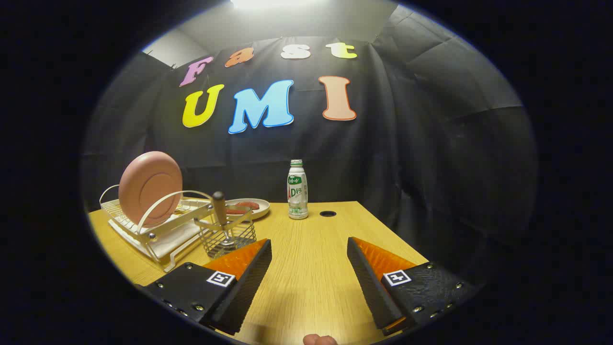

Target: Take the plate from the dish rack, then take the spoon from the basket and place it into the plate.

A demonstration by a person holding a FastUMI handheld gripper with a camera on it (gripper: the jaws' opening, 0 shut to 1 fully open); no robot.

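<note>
Near the tabletop's left edge, the plate [150, 188] stands in the dish rack [143, 225]; the spoon [220, 211] sits in the basket [229, 238]. Your gripper [309, 251] hovers wide open, empty.

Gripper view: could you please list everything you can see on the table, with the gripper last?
table: one, light wood, under everything.
dish rack: one, white wire, beyond the left finger.
plate: one, pink, upright in the rack.
basket: one, wire mesh, beside the rack.
spoon: one, dark handle, standing in the basket.
dish: one, pale, behind the basket, holding something red.
bottle: one, white and green, upright, far ahead.
gripper: one, open, fingers apart over bare table.
</note>
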